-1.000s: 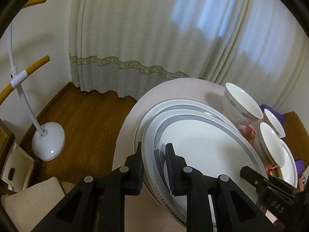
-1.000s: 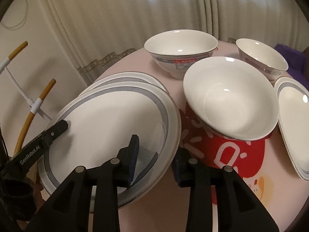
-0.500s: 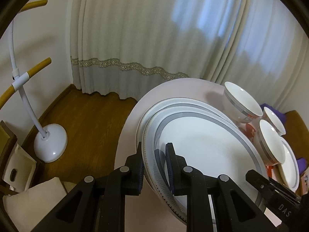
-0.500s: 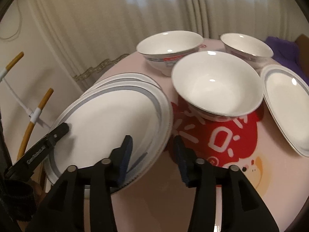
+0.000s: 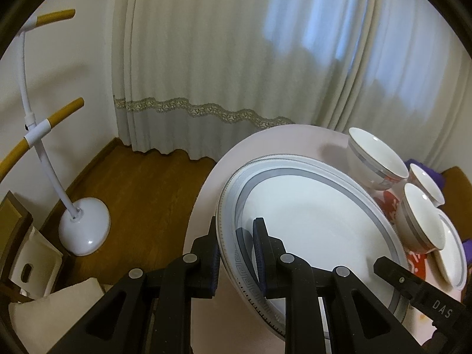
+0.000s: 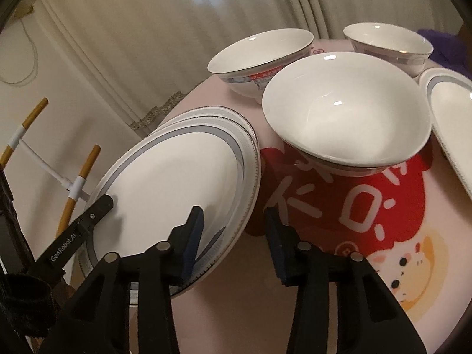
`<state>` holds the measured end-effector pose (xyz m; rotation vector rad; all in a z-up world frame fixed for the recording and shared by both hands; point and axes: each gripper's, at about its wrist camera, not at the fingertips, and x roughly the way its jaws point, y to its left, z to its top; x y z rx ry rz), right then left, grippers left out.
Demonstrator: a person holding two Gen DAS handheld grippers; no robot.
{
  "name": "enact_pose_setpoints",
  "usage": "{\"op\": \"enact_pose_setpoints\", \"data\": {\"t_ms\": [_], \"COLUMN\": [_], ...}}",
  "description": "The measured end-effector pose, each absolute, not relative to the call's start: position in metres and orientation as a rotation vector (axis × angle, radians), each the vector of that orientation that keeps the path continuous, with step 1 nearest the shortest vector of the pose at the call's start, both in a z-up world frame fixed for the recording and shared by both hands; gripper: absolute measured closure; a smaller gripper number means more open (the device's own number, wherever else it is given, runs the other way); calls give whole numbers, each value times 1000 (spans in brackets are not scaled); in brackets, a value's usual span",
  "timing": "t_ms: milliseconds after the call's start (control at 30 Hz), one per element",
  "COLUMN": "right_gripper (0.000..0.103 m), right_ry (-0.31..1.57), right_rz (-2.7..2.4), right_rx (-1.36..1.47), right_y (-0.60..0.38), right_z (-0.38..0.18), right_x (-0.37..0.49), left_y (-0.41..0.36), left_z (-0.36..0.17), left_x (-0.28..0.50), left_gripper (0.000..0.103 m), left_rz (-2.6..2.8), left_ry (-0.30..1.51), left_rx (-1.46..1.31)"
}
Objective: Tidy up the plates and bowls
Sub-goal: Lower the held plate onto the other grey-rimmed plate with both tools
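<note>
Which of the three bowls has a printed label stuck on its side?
The back-left bowl, behind the big front bowl; the far-right bowl shows only a grey band.

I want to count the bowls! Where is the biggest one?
In the right wrist view the biggest bowl sits in the middle of the table, on the red picture mat, right of the stacked plates, with two smaller bowls behind it.
</note>
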<state>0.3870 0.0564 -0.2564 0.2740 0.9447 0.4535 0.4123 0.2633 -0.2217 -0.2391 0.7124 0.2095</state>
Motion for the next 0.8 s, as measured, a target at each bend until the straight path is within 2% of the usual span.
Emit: {"op": "enact_pose_setpoints", "data": {"t_ms": [800], "right_gripper": [68], "right_ry": [922], "right_rz": [464], "right_rx": [258], "right_y": [70], "right_z": [-266], "right_x": [389], "left_y": [249], "left_z": [-245], "left_x": [417], "left_gripper": [82], "left_rz": [251], "left_ry": [703], "left_rx": [-219]}}
